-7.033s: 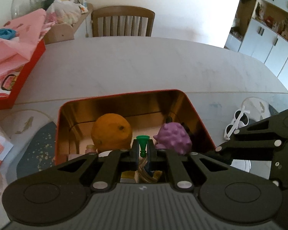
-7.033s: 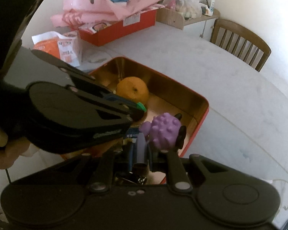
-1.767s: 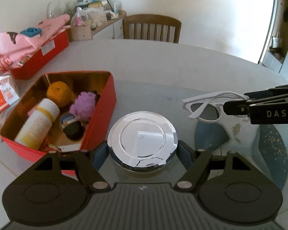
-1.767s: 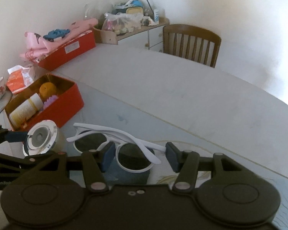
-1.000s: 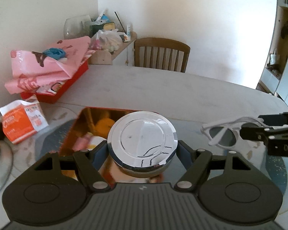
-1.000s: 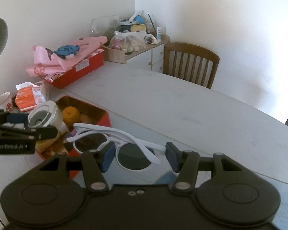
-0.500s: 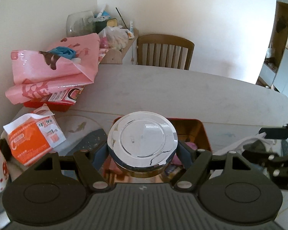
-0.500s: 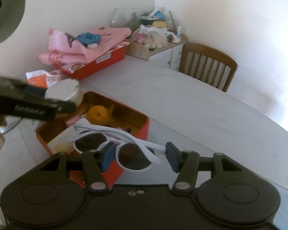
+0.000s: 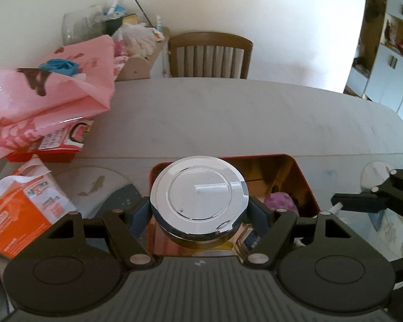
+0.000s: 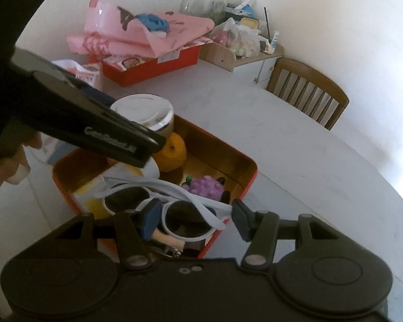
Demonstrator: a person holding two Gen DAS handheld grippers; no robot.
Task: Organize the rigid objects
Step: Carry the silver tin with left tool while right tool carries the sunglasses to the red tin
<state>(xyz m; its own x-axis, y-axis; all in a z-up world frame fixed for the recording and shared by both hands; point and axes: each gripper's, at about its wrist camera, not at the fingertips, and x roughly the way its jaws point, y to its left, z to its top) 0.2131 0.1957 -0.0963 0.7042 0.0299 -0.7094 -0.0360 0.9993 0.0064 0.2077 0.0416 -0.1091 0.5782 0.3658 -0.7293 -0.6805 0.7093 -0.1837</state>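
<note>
While both grippers hang over the red tin (image 10: 244, 177), left gripper (image 9: 198, 214) clamps the jar (image 9: 198, 196); right gripper (image 10: 192, 218) clamps the sunglasses (image 10: 172, 206) (orange (image 10: 172, 151) visible only from the right wrist).

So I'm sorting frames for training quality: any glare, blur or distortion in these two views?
Left wrist view: the jar's chrome lid mirrors a bright glint; the fisheye bends the table edge; the wall behind the chair is washed out. Right wrist view: the left gripper looms close and dark, its lettering soft; the sunglasses stay sharp; the corners are black.
</note>
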